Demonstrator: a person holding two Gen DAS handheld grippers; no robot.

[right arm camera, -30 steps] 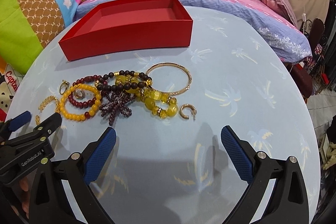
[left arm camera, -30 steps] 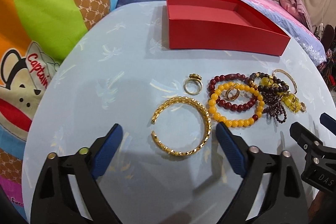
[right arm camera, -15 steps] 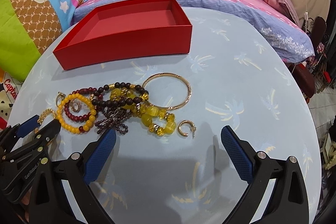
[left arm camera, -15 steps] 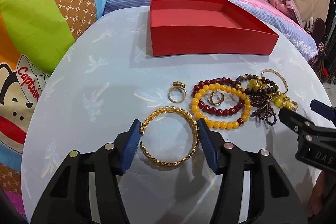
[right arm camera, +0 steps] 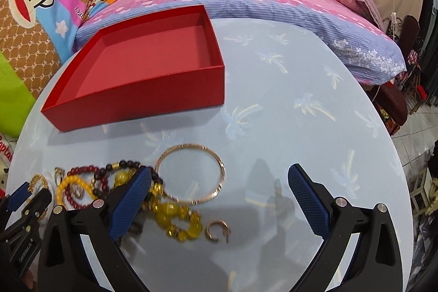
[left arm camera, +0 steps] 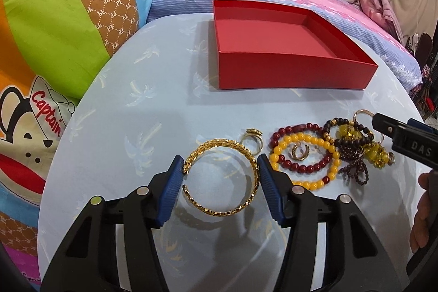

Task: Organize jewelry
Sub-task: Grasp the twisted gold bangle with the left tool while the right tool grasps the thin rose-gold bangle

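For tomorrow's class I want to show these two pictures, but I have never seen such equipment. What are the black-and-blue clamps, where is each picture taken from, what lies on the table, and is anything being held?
No robot here: a person holds a two-finger gripper in each hand, each with a wide-angle camera looking forward along its fingers. One picture comes from the left gripper, the other from the right gripper.

On the pale blue table stands an empty red box. Nearer lie a gold ring, a yellow bead bracelet, a dark red bead bracelet, tangled darker beads, a thin gold bangle and a small hoop earring.

The left gripper's blue pads are closed on the open gold cuff bracelet, which seems still on the table. The right gripper is open and holds nothing.
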